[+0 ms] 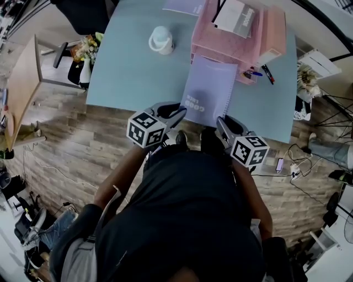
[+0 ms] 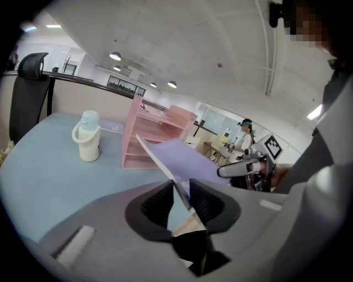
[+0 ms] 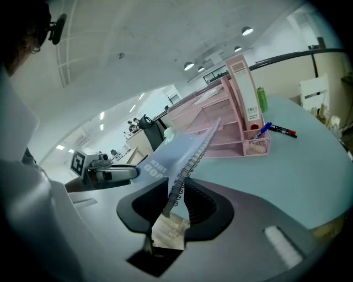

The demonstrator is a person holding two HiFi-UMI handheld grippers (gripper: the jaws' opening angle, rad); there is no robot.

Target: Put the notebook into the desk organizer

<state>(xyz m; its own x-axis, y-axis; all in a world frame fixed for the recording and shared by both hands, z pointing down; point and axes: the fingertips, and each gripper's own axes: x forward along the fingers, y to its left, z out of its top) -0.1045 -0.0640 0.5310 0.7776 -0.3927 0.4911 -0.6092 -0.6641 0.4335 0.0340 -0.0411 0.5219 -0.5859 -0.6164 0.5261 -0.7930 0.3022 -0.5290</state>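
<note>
- Holding the lavender spiral notebook (image 1: 208, 91) over the near part of the pale blue table (image 1: 132, 71), printed cover facing up, near end at the table's front edge and far end tilting up toward the pink desk organizer (image 1: 231, 38).
- Pinching the notebook's near left corner with the left gripper (image 2: 179, 194), jaws drawn almost together and pressing on the thin plain edge of the cover.
- Clamping the near right corner with the right gripper (image 3: 177, 193), jaws likewise nearly closed and biting on the wire spiral binding.
- Pointing both grippers away from the body and slightly downward, with the marker cubes (image 1: 146, 129) sitting nearest the person's dark shirt.
- Bringing the notebook's far edge up against the front of the organizer's lower shelves in the head view; not being able to tell whether touching or just short of it.
- Noting a white booklet (image 1: 234, 16) lying in the organizer's top tray.
- Noting pens (image 1: 260, 72) at the organizer's near right corner, just beside the notebook's far right corner.
- Noting a white lidded cup (image 1: 161, 40) standing on the table left of the organizer, apart from the notebook.
- Noting a vase of flowers (image 1: 85, 55) beyond the table's left edge, above the wooden floor (image 1: 66, 148).
</note>
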